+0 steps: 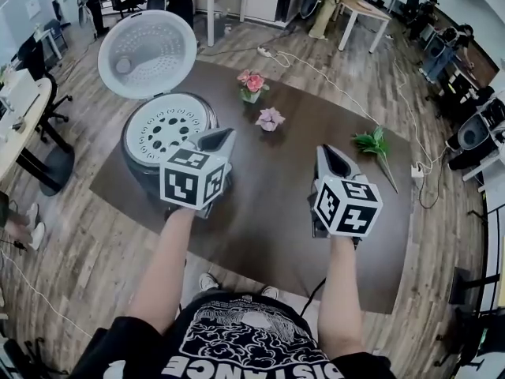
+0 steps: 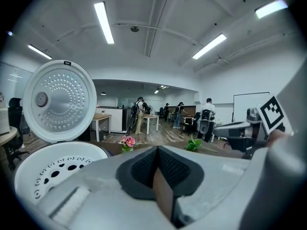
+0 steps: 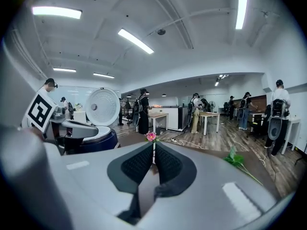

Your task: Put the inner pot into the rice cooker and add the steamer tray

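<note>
left gripper (image 1: pixel 228 134) – right gripper (image 1: pixel 324 151): fingers closed, empty | 1 rice cooker (image 1: pixel 136 174) | 1 steamer tray (image 1: pixel 150 126) inside

- Steamer tray (image 1: pixel 167 129), left of the left gripper's (image 1: pixel 226 136) jaws: white, ringed with round holes.
- Lid (image 1: pixel 147 54): white, dotted.
- Rice cooker (image 3: pixel 92 142): dark blue.
- Left gripper and right gripper (image 1: pixel 326 153): grey, with black ribbed pads (image 2: pixel 144 169) and black-and-white marker cubes.
- Flowers (image 1: pixel 252 81) ahead of the jaws: pink.
- Table (image 1: pixel 276 212): dark brown.

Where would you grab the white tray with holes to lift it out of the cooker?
Pinch the tray by its rim on the side nearest the person, coming down from above. It lies flat in the cooker, so only the rim gives a thin edge to pinch. The open lid stands up behind it and blocks the far side.
</note>
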